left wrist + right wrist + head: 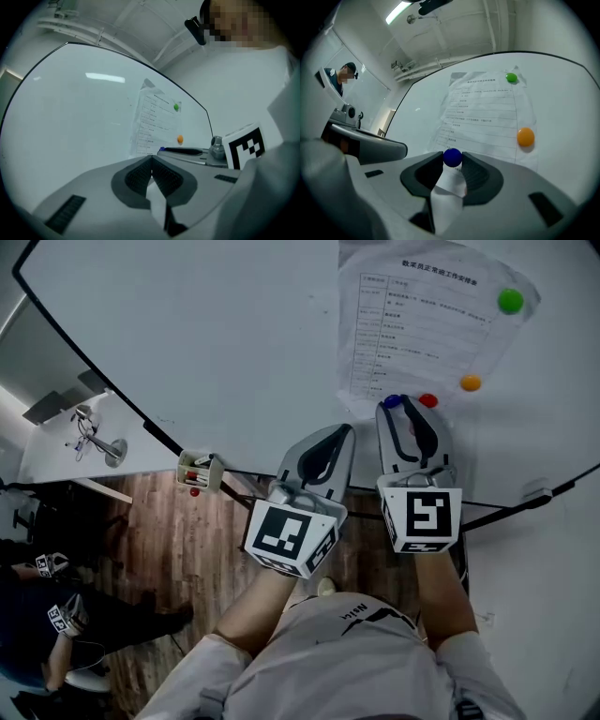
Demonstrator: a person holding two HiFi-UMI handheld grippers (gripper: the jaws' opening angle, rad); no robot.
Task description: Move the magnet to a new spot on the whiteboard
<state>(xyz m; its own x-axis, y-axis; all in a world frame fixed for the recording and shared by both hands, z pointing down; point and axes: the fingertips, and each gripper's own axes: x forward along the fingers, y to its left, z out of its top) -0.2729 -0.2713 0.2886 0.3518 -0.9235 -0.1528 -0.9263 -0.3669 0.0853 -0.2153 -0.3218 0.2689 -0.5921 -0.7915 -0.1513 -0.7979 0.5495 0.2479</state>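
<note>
**Grasp made on the blue magnet**

We have the right gripper (pixel 453 162) pinching the blue magnet (pixel 452 157) at its jaw tips, against the whiteboard (pixel 565 93) on the paper sheet (pixel 483 112). Our left gripper (pixel 151 161) is clenched and empty beside it. Next, we judge, comes pulling the magnet free and carrying it to bare board left of the jaws.

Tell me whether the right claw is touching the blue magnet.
Touching. The right gripper view shows the blue magnet pinched between the pads of the right claw, with no gap on either side.
</note>
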